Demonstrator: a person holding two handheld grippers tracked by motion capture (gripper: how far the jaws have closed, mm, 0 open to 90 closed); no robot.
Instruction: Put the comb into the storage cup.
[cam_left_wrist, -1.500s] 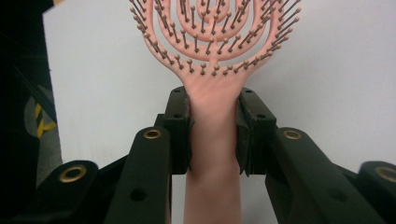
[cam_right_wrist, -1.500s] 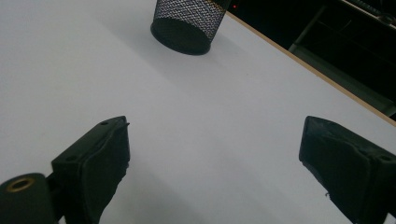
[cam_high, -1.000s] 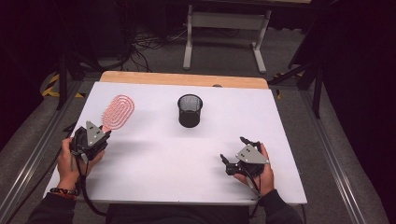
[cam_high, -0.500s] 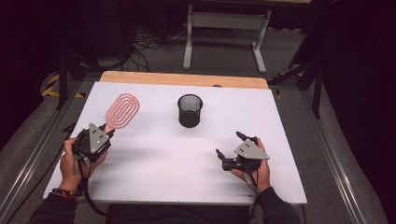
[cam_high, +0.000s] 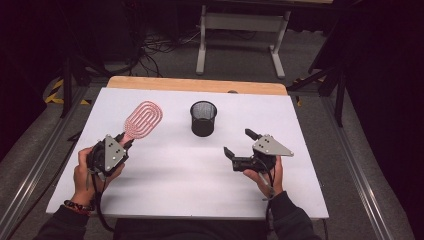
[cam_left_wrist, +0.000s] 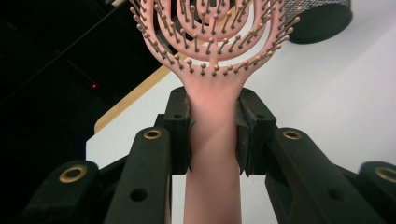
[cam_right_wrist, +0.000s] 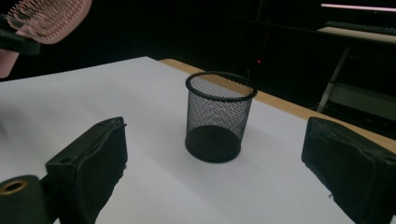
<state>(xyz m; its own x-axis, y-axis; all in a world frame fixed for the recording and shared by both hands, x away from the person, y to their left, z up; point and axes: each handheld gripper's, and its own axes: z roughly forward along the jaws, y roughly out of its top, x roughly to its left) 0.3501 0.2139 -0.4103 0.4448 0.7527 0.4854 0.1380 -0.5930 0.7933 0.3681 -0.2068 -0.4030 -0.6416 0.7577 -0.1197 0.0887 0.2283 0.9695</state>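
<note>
- The left gripper (cam_high: 121, 145) clamps the handle of a pink vented hairbrush (cam_high: 142, 120); in the left gripper view both pads press the handle's sides (cam_left_wrist: 212, 140).
- The hairbrush is held at the left of the white table (cam_high: 165, 185), its long axis running from the gripper away from the person and slightly rightward, head leading, toward the far edge.
- A black mesh pen cup (cam_high: 203, 118) stands upright near the table's middle, well apart from the brush head.
- The right gripper (cam_high: 239, 143) hovers at the right, jaws spread wide with nothing between them, aimed at the cup (cam_right_wrist: 219, 121).
</note>
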